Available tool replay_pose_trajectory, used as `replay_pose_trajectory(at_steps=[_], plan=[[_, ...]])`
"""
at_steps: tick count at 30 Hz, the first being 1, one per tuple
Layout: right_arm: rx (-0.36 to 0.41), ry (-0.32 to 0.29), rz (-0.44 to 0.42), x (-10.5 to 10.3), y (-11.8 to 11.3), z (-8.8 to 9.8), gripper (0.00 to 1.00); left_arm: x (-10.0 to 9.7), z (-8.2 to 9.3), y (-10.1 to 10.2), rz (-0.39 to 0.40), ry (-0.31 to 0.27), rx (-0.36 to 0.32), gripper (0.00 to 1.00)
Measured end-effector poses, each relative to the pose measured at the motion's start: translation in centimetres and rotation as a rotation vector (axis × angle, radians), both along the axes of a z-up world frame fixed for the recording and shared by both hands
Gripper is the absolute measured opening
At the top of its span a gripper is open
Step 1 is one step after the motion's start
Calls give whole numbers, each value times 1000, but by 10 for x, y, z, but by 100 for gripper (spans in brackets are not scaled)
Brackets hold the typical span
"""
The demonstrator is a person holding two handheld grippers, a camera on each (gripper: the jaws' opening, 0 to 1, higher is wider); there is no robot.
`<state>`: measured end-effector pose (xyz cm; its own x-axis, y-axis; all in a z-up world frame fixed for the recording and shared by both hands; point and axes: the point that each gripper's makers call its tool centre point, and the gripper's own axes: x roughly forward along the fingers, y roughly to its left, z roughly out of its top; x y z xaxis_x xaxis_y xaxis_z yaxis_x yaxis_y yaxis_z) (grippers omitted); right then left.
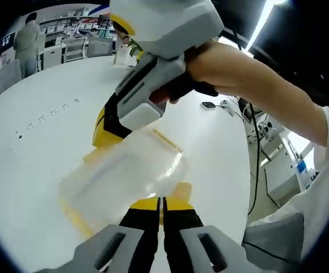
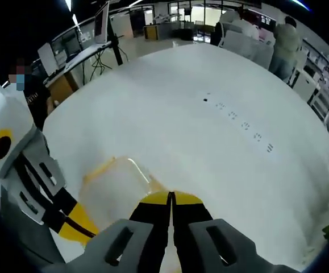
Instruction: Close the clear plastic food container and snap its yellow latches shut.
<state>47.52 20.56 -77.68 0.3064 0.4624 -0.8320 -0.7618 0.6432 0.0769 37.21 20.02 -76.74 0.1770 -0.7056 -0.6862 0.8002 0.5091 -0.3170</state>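
Item: clear, rounded-rectangular plastic food container with yellow trim (image 1: 124,179), lid down on its body, resting on the large white round table (image 1: 45,148). All positions below are given relative to this container.

Left gripper (image 1: 160,206): black-and-yellow jaws drawn together with barely a slit between them, nothing held between them. The tips lie at the container's near edge, just beside a yellow latch (image 1: 181,193) at that edge; whether they press on it cannot be told.

Right gripper (image 1: 116,122): seen in the left gripper view at the container's far side, its grey-and-white body gripped by a person's bare hand (image 1: 209,68). Yellow tips are down against the far rim. In the right gripper view its own jaws (image 2: 171,200) are closed tight, empty, tips over the container's edge (image 2: 119,187).

Left gripper, in the right gripper view (image 2: 67,219): at the container's opposite side, touching or nearly touching the rim.

Beyond the container: small black dot markings (image 2: 238,122) on the tabletop, well apart. Past the table, desks and a standing person (image 1: 26,42).
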Motion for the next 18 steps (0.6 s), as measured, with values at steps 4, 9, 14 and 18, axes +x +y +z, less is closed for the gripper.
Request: replay_pose_trajectory(at_steps=[4, 9, 14, 18], plan=[[-2, 6, -7, 4, -2, -3, 0, -2, 0, 0, 0, 4, -4, 0], [-3, 16, -19, 6, -4, -8, 0, -6, 2, 0, 7, 21, -23, 0], [-8, 22, -28, 6, -6, -11, 0, -16, 5, -4, -24, 18, -34, 5], [-3, 26, -34, 6, -5, -11, 0, -20, 6, -6, -64, -37, -14, 8]])
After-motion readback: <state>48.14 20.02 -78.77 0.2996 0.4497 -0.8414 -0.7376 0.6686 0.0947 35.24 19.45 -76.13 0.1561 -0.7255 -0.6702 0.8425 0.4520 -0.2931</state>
